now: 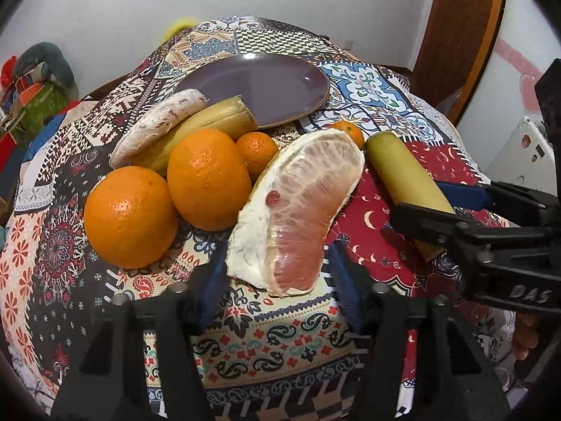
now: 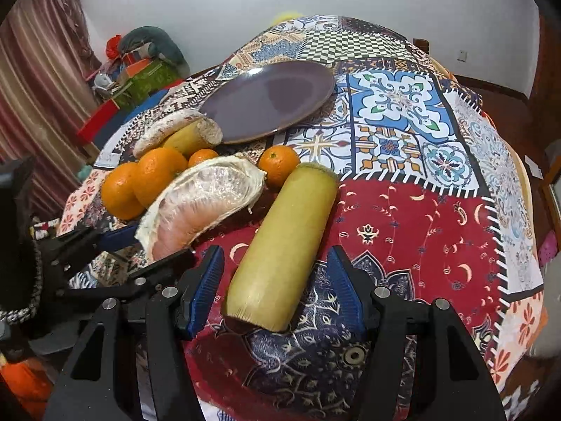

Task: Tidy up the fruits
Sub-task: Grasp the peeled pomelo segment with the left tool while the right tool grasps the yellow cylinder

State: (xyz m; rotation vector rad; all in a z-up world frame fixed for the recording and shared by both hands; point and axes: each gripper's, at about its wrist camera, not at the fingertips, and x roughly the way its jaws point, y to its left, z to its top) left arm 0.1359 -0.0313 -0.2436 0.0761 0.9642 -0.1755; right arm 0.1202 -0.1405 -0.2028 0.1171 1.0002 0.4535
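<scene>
**Fruit waiting beside a bare purple plate**

The purple plate (image 1: 266, 87) is sitting near the far edge of the table (image 2: 420, 217), and nothing is lying in it. All the fruit is resting on the patterned cloth, closer to the near edge.

The left gripper (image 1: 277, 280) is reaching around the big pomelo piece (image 1: 298, 210). Its blue fingers (image 1: 214, 280) are standing open on both sides, not squeezing the fruit.

The right gripper (image 2: 277, 280) is reaching around the near yellow cane stick (image 2: 284, 245). Its jaws are standing open too, with gaps on both sides.

Two big oranges (image 1: 168, 196) are sitting together beside the pomelo piece. Two small tangerines (image 2: 278, 165) are lying behind it. Another cane stick (image 1: 207, 133) and a second pomelo piece (image 1: 157, 126) are lying right against the plate's near rim.
</scene>
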